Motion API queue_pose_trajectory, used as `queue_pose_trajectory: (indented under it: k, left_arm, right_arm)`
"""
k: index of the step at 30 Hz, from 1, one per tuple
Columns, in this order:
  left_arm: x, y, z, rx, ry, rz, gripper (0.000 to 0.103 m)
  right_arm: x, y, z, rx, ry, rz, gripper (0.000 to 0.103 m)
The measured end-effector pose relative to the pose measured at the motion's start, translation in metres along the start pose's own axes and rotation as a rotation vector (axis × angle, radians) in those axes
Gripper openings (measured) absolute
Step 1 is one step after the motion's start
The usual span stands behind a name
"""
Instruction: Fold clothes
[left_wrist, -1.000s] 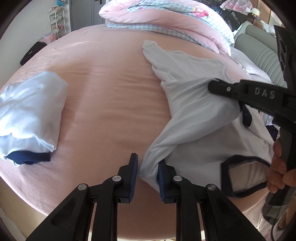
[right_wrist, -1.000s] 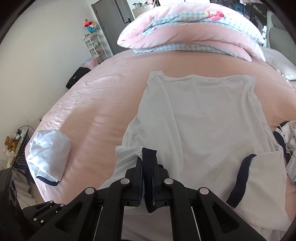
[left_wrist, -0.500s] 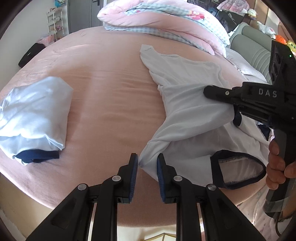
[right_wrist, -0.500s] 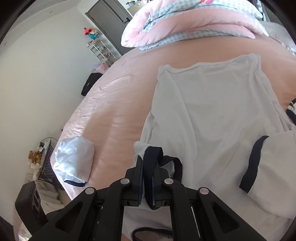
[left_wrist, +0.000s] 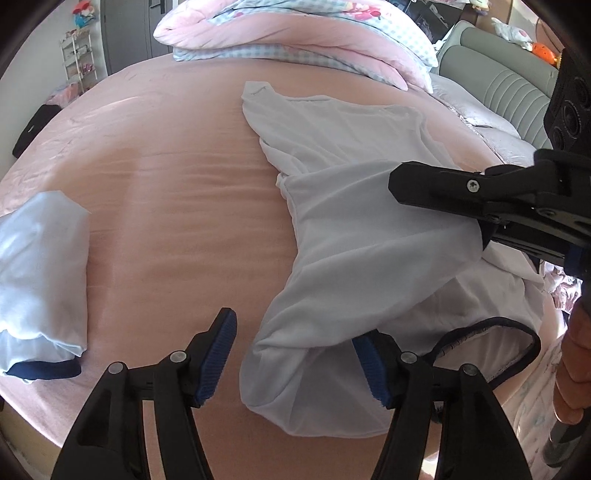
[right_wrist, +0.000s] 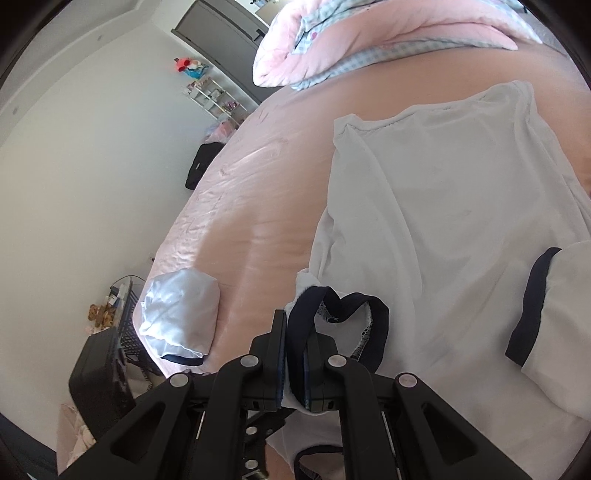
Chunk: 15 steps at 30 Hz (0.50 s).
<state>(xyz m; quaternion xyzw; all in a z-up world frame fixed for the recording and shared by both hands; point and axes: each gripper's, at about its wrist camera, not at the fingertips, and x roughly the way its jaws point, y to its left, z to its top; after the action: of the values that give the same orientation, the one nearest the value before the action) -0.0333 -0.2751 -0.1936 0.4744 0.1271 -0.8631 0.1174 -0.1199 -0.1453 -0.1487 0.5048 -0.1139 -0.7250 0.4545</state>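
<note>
A white T-shirt (right_wrist: 454, 206) with navy cuffs lies spread on the pink bed (left_wrist: 177, 192), its hem toward the far side. My left gripper (left_wrist: 295, 363) hangs over the near edge with its jaws opening. A bunched fold of the shirt (left_wrist: 295, 365) lies loose between the blue pads (left_wrist: 218, 354), which do not press it. My right gripper (right_wrist: 294, 356) is shut on the navy cuff (right_wrist: 347, 301) of the near sleeve and holds it up over the shirt's body. In the left wrist view the right gripper (left_wrist: 436, 192) reaches in from the right, with the sleeve draped under it.
A folded pale blue garment (left_wrist: 40, 266) with a navy edge rests on the bed's left side. A pink and checked duvet (left_wrist: 295, 33) is piled at the far end. A grey headboard (left_wrist: 498, 88) stands to the right. A black cart (right_wrist: 99, 369) and a dark bag (right_wrist: 201, 166) sit off the bed's left edge.
The left jaws have spread and let go of the shirt fold that they pinched before. The right gripper has rolled and carried the navy cuff further over the shirt.
</note>
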Motion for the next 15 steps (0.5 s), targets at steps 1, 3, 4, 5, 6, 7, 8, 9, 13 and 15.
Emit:
queue_pose_trajectory:
  k: [1,3,4,5,6,7,8,9,13,15]
  left_arm:
    - [-0.001,0.000,0.000,-0.002,-0.009,-0.005,0.057]
    - [-0.005,0.000,-0.001,-0.003,-0.029,0.002,0.045]
    - [-0.007,0.000,-0.001,-0.005,-0.036,0.011,0.040]
    - [-0.008,0.001,-0.002,-0.007,-0.043,0.017,0.037]
    - [-0.010,0.001,-0.004,-0.009,-0.049,0.007,0.028]
    - [-0.012,0.001,-0.005,-0.011,-0.055,0.000,0.023]
    - [-0.013,0.001,-0.006,-0.005,-0.056,0.012,0.020]
    - [-0.014,0.000,-0.007,0.001,-0.061,0.025,0.016]
    - [-0.017,0.003,-0.010,-0.005,-0.057,0.034,0.013]
    - [-0.018,0.007,-0.012,-0.016,-0.059,0.042,0.013]
  right_arm:
    - [0.000,0.000,0.000,0.002,0.001,0.002,0.005]
    - [0.000,0.000,0.000,-0.004,0.013,-0.006,0.005]
    - [0.000,0.000,0.000,-0.007,0.020,-0.011,0.005]
    - [0.001,-0.001,-0.001,-0.010,0.031,-0.011,0.005]
    - [0.003,-0.001,-0.002,-0.011,0.051,-0.006,0.005]
    - [0.006,-0.001,-0.003,-0.012,0.074,0.000,0.006]
    - [0.009,-0.001,-0.005,-0.015,0.102,0.003,0.006]
    - [0.012,-0.001,-0.007,-0.019,0.129,0.006,0.006]
    - [0.021,-0.001,-0.019,-0.040,0.207,0.016,0.006]
    - [0.021,-0.001,-0.024,-0.043,0.213,0.036,0.006]
